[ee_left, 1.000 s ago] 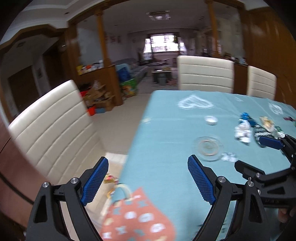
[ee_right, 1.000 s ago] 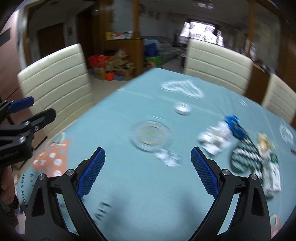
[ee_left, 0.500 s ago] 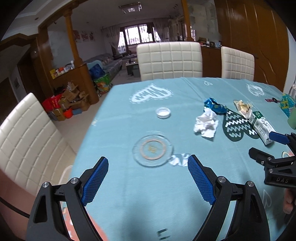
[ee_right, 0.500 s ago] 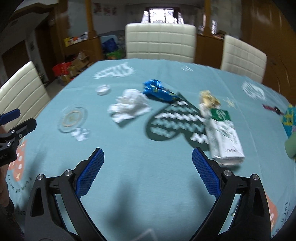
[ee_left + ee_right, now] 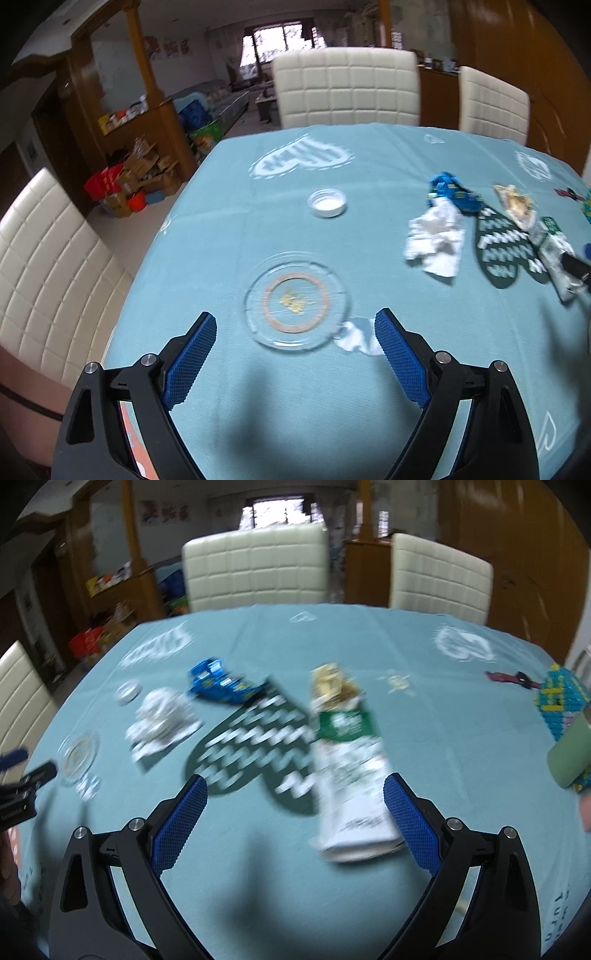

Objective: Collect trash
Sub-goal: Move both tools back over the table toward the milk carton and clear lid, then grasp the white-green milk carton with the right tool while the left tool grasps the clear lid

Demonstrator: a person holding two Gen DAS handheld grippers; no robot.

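Left gripper [image 5: 295, 354] spread wide, empty, above glass dish [image 5: 295, 304]. Right gripper [image 5: 295, 823] spread, empty, over white-green carton [image 5: 351, 779] lying flat on teal tablecloth [image 5: 443, 701]. Crumpled tissue [image 5: 159, 723], blue wrapper [image 5: 218, 683] beside.

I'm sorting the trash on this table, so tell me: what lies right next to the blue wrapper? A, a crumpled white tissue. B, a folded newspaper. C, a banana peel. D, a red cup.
A: the crumpled white tissue lies right beside the blue wrapper on the teal tablecloth.

Crumpled white tissue [image 5: 160, 723], blue wrapper [image 5: 218, 683], flattened green-white carton [image 5: 351, 771], tan wrapper [image 5: 332, 686] scattered on tablecloth.
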